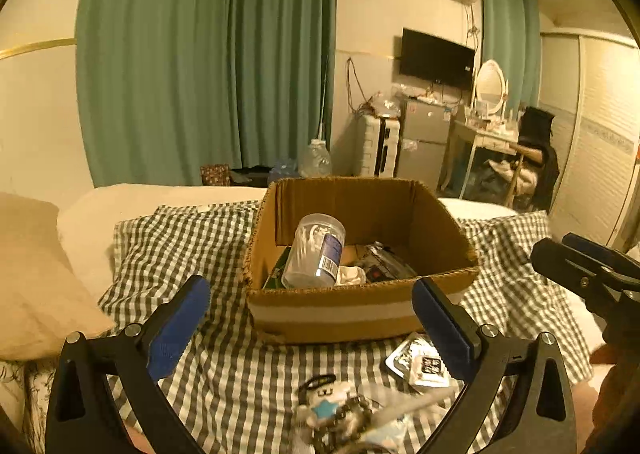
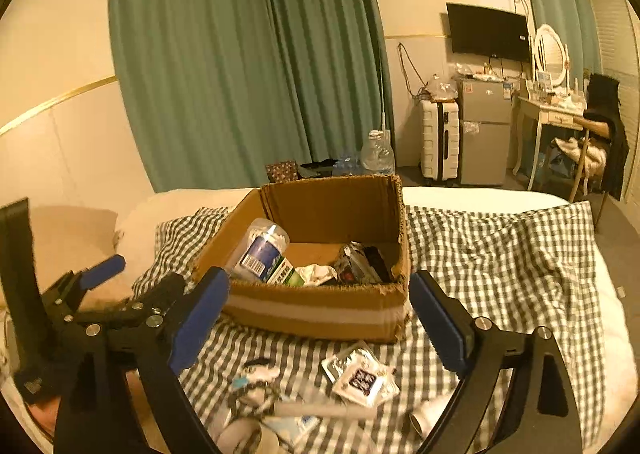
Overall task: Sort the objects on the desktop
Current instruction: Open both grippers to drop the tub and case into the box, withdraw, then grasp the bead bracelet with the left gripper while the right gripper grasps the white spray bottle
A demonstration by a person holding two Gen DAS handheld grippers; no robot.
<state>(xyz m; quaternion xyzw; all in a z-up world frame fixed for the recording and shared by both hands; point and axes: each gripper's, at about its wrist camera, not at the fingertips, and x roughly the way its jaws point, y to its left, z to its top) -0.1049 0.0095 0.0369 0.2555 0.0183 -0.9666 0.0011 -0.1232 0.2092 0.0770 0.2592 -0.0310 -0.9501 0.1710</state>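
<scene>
A cardboard box (image 1: 340, 314) (image 2: 312, 314) stands on a checkered cloth (image 1: 192, 242) on the bed. In it lie a clear jar of cotton swabs (image 1: 316, 250) (image 2: 262, 250), a green carton and crumpled packets. In front of the box lie a foil sachet (image 1: 420, 366) (image 2: 362, 374), a small plush charm (image 1: 324, 402) (image 2: 256, 374) and a white tube (image 2: 324, 410). My left gripper (image 1: 312, 326) is open before the box's front wall, nothing between its blue pads. My right gripper (image 2: 320, 320) is open too, also empty, above the loose items. Each gripper shows at the edge of the other's view.
A beige pillow (image 1: 36, 274) lies left of the cloth. Cloth continues to the right of the box (image 2: 500, 254). Beyond the bed are green curtains, a water jug (image 1: 316, 159), a white suitcase (image 2: 440, 139), a small fridge and a dressing table with a chair.
</scene>
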